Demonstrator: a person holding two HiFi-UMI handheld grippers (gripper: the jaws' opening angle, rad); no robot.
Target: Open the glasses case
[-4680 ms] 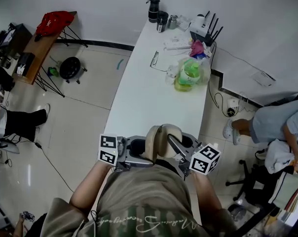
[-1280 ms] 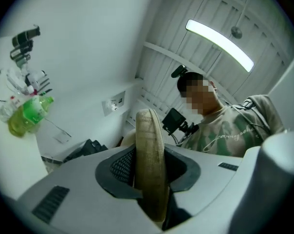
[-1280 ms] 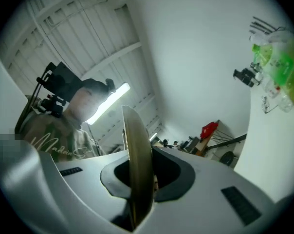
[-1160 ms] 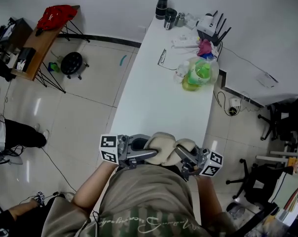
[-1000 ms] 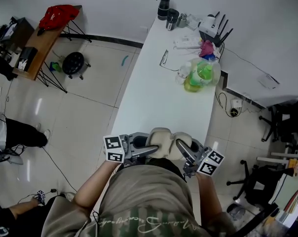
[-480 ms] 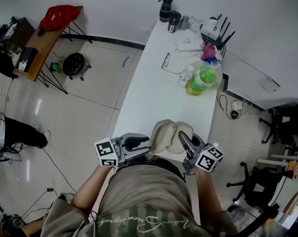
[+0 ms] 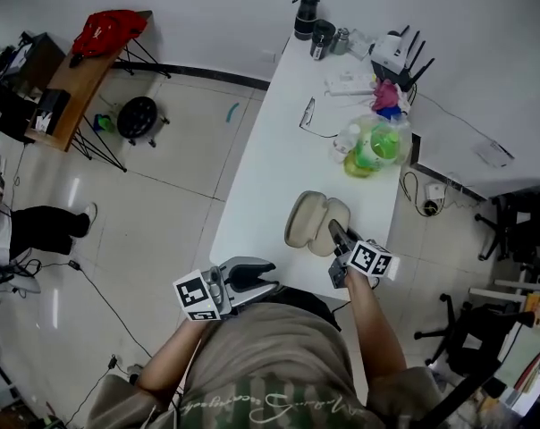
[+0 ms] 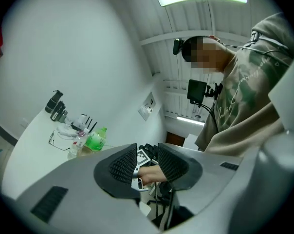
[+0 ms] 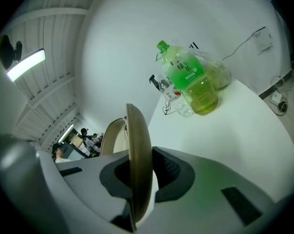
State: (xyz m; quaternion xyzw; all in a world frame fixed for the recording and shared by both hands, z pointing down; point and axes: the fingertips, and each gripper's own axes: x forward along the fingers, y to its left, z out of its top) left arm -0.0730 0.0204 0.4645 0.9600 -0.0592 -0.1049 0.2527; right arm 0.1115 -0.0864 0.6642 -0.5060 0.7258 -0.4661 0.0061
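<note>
Glasses case (image 7: 304, 222) open at table's (image 7: 279, 150) near end; right gripper (image 7: 335, 233) clamps one half; left gripper (image 7: 266, 277) apart, empty.

glasses case (image 7: 316, 224) | beige | open, halves spread | at white table (image 7: 283, 150) near end

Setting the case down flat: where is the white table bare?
Bare: the middle of the white table, between the open beige glasses case and the thin-framed spectacles. Crowded: the far end, round the green bottle, white router and black flask.
</note>
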